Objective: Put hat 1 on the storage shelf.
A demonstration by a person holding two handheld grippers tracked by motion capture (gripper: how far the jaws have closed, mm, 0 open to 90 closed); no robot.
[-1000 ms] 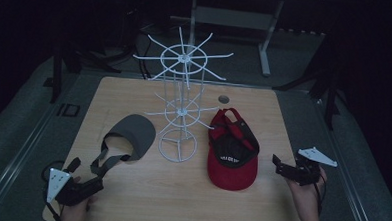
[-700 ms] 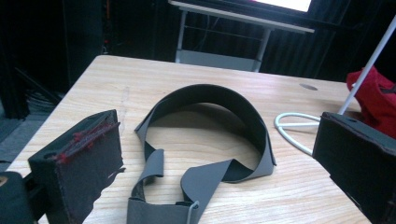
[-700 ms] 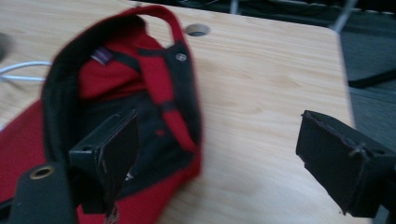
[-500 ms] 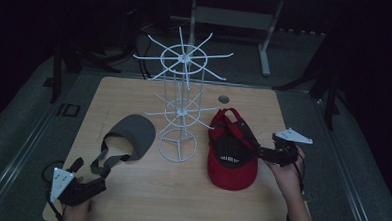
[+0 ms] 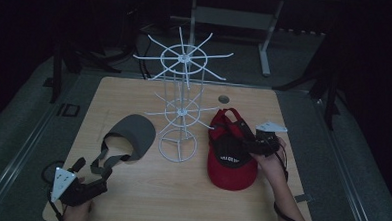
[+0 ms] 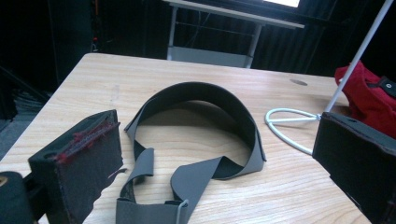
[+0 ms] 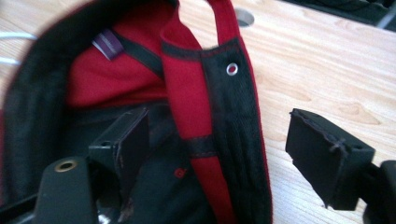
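Two hats lie on a wooden surface (image 5: 145, 198) beside a white wire rack (image 5: 180, 105). Since a second ago, the right hand-held gripper (image 5: 249, 141) has moved onto the red cap (image 5: 232, 154), jaws released astride its rim, suggesting a pickup. Left hand-held gripper (image 5: 89, 170) waits released near the grey visor (image 5: 133, 135).

Red-and-black cap (image 5: 231, 149) upside down right of white wire rack (image 5: 180, 102); grey visor (image 5: 132, 132) flat at its left.
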